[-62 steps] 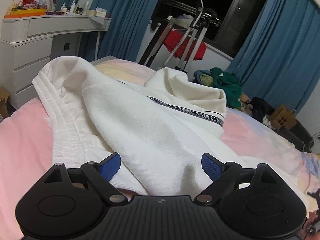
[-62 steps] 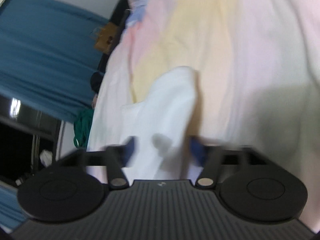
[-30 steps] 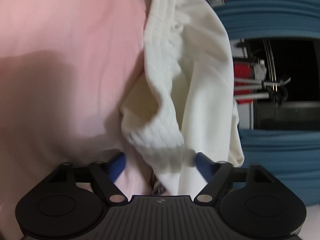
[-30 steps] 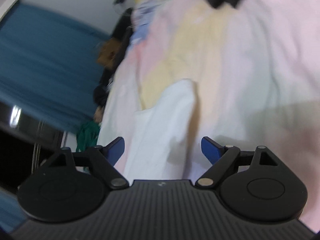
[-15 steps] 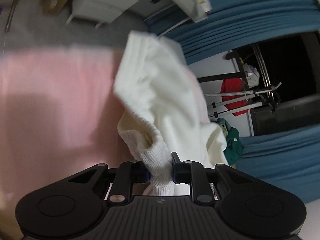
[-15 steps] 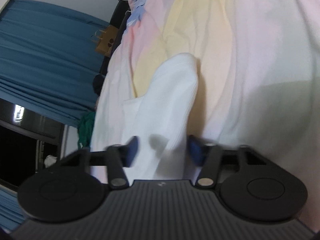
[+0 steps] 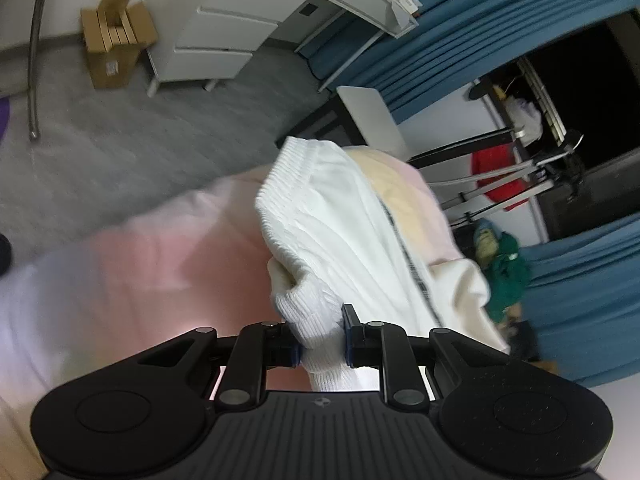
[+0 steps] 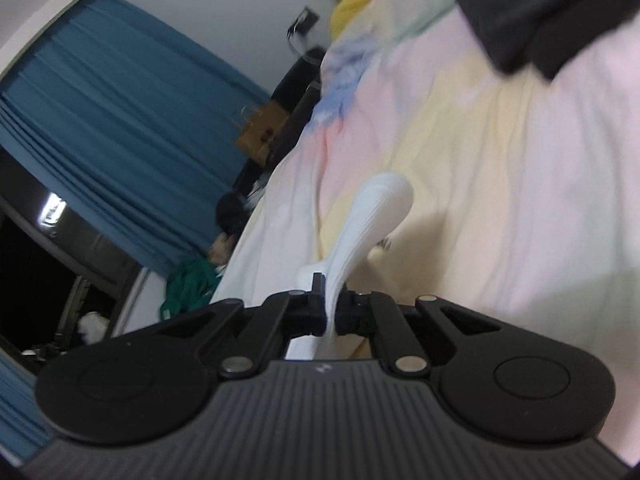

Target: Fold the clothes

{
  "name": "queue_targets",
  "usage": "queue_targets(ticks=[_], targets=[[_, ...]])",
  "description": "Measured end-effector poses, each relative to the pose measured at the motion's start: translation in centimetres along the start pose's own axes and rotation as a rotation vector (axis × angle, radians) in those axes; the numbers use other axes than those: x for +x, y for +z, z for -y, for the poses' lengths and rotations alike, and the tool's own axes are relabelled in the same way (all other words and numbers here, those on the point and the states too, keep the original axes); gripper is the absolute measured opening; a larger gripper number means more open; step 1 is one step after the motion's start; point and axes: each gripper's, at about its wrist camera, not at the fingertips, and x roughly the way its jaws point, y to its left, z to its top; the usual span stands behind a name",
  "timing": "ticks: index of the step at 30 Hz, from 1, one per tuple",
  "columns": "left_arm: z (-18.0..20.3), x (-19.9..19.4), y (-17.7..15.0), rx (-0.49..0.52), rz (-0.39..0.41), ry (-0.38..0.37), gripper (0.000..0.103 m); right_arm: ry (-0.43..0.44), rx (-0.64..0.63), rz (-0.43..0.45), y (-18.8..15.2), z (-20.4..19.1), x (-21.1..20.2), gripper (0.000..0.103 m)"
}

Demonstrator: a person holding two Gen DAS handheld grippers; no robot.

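A white knit garment (image 7: 344, 236) with a ribbed hem and a dark patterned stripe hangs lifted above the pink and yellow bedsheet (image 7: 152, 264). My left gripper (image 7: 322, 338) is shut on a bunched ribbed edge of it. In the right wrist view, a thin white fold of the same garment (image 8: 368, 220) rises from between the fingers of my right gripper (image 8: 330, 312), which is shut on it. The rest of the cloth trails down to the sheet (image 8: 500, 168).
A white drawer unit (image 7: 224, 28) and a cardboard box (image 7: 116, 40) stand on the grey floor beyond the bed. Blue curtains (image 7: 460, 28), a drying rack with red cloth (image 7: 504, 176) and a green garment (image 7: 508, 276) lie to the right. A dark item (image 8: 540, 12) lies on the bed.
Both grippers have closed on the white garment. My left gripper has risen with the ribbed edge, pulling the cloth up off the bed. My right gripper pinches a fold and has rolled slightly.
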Motion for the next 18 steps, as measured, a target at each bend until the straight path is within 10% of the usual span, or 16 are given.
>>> queue_targets(ticks=[8, 18], targets=[[-2.2, 2.6, -2.6, 0.193, -0.134, 0.218, 0.022, -0.249, -0.054, -0.117, -1.0, 4.0, 1.4, 0.005], [0.4, 0.0, -4.2, 0.428, -0.043, 0.244, 0.045, -0.324, -0.084, -0.131, 0.2, 1.2, -0.1, 0.028]])
